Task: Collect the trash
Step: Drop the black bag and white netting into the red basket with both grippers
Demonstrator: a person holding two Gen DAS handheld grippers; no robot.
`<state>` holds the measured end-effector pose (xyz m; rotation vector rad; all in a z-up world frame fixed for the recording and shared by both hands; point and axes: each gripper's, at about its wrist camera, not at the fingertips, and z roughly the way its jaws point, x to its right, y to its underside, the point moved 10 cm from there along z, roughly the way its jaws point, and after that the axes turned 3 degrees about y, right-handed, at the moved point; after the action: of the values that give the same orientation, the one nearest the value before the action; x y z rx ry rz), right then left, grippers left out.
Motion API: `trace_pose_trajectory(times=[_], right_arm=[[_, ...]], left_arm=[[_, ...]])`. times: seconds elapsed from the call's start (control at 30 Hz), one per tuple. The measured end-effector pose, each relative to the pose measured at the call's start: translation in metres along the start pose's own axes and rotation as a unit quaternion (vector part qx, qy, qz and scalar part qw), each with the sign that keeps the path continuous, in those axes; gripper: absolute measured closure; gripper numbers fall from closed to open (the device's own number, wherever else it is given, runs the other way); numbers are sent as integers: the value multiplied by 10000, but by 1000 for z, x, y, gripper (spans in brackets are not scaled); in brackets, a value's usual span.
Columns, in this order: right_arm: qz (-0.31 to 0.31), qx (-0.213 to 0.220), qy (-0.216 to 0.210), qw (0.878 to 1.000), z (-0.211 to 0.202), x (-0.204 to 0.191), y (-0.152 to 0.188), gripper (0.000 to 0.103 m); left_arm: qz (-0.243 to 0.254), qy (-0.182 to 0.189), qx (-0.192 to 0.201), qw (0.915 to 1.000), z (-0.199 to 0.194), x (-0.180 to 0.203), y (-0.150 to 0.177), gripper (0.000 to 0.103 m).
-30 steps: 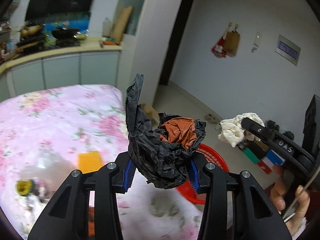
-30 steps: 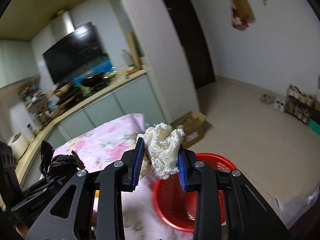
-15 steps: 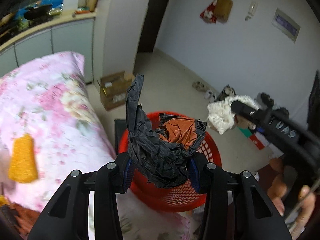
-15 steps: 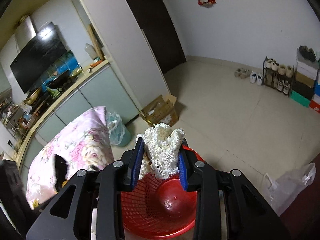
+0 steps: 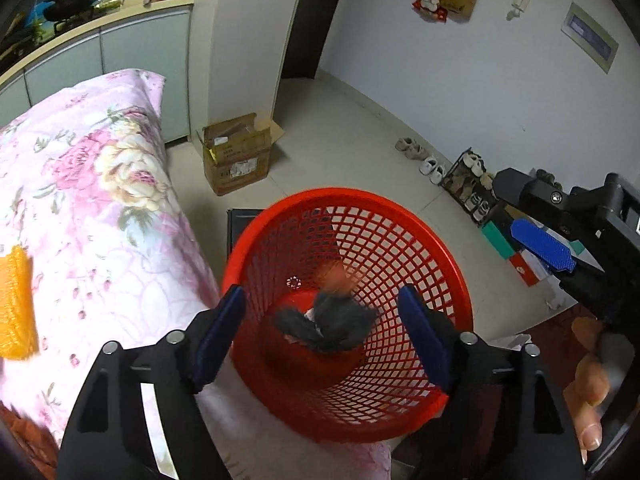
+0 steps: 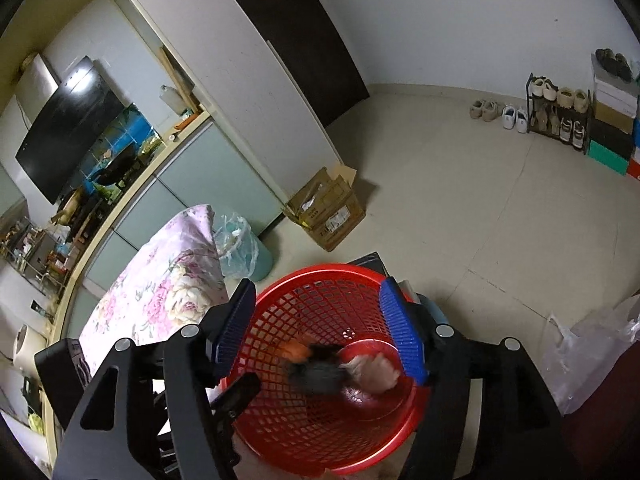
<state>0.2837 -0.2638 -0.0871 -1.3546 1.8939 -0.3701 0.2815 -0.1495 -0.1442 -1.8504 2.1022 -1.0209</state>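
Beside floral bed, red mesh basket (image 5: 436, 264) with blurred black wad (image 5: 332, 324) inside; both claws wide, empty.

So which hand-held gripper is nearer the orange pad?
Left. The left hand-held gripper hangs over the basket rim nearest the pad; the right hand-held gripper is across the basket, farther.
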Motion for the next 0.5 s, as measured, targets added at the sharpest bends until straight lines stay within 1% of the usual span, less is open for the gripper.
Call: trace_pose_trajectory(times=[0.07, 0.2, 0.27, 0.4, 0.47, 0.5], right_arm=[[-32, 67, -28, 10000, -6, -3, -2, 40], [-183, 233, -47, 9995, -19, -13, -5, 39], [-243, 300, -77, 9992, -23, -18, -6, 34], [-477, 451, -144, 9977, -35, -35, -6, 32], [-577, 516, -194, 9968, -41, -43, -4, 27], [-603, 537, -216, 9965, -44, -46, -3, 27]], left_arm=[[-28, -9, 101, 9999, -10, -3, -4, 23], [-130, -47, 425, 9990, -43, -13, -8, 22], [-169, -80, 560, 9983, -58, -13, -10, 21], [-122, -278, 903, 9955, -91, -22, -11, 21], [-77, -406, 1025, 9939, -104, -26, -11, 20], [-53, -477, 1092, 9929, -111, -29, -11, 20]])
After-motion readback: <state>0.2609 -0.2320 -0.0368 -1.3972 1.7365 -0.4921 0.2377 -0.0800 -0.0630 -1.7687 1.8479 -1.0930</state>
